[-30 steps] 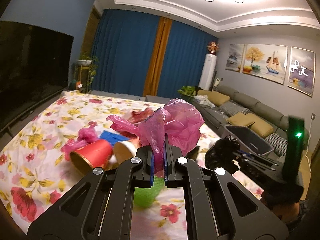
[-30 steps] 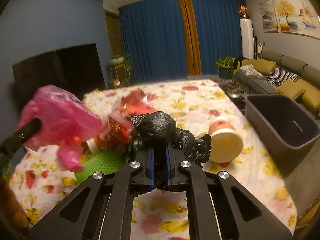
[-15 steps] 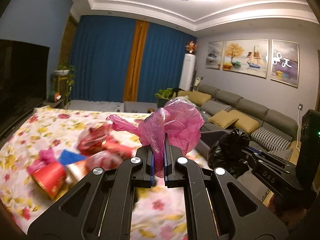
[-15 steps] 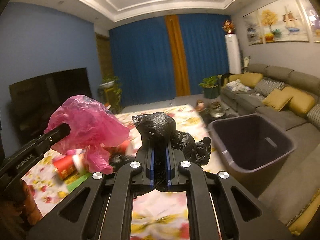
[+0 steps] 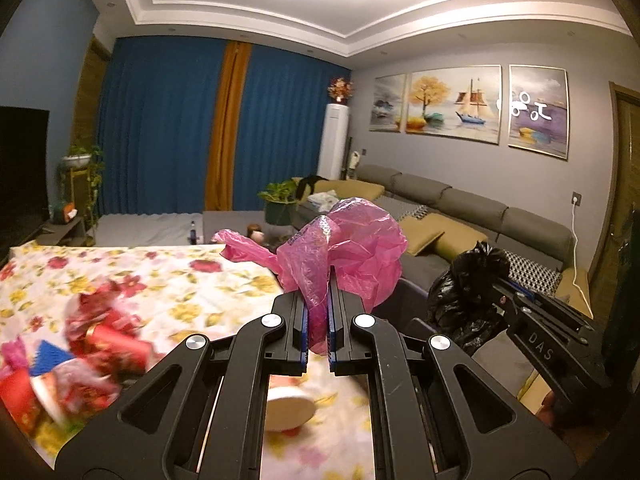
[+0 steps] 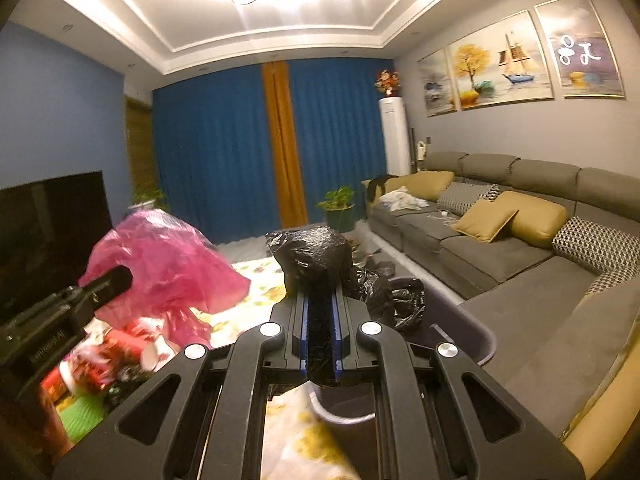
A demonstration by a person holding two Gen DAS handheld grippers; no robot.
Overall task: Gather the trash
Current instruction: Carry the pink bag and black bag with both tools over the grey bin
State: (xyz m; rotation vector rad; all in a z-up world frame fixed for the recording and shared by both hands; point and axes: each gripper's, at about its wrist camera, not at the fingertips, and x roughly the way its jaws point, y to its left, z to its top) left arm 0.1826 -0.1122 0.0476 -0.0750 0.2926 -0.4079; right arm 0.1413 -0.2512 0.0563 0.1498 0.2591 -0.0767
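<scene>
My left gripper (image 5: 317, 322) is shut on a crumpled pink plastic bag (image 5: 352, 248) and holds it in the air above the table's right edge. My right gripper (image 6: 319, 328) is shut on a crumpled black plastic bag (image 6: 316, 252) and holds it over the dark grey trash bin (image 6: 478, 330). The pink bag (image 6: 168, 268) also shows at the left in the right wrist view, and the black bag (image 5: 468, 292) at the right in the left wrist view. The bin is mostly hidden behind the grippers.
On the floral tablecloth (image 5: 160, 280) lie red paper cups and red wrappers (image 5: 100, 340), a tipped paper cup (image 5: 288, 408), and something green (image 6: 84, 420). A grey sofa (image 6: 520, 240) with cushions stands to the right. A TV (image 6: 48, 232) is on the left.
Both grippers have lifted and swung to the right with their bags, away from the trash pile. The bin now lies under the right gripper.
</scene>
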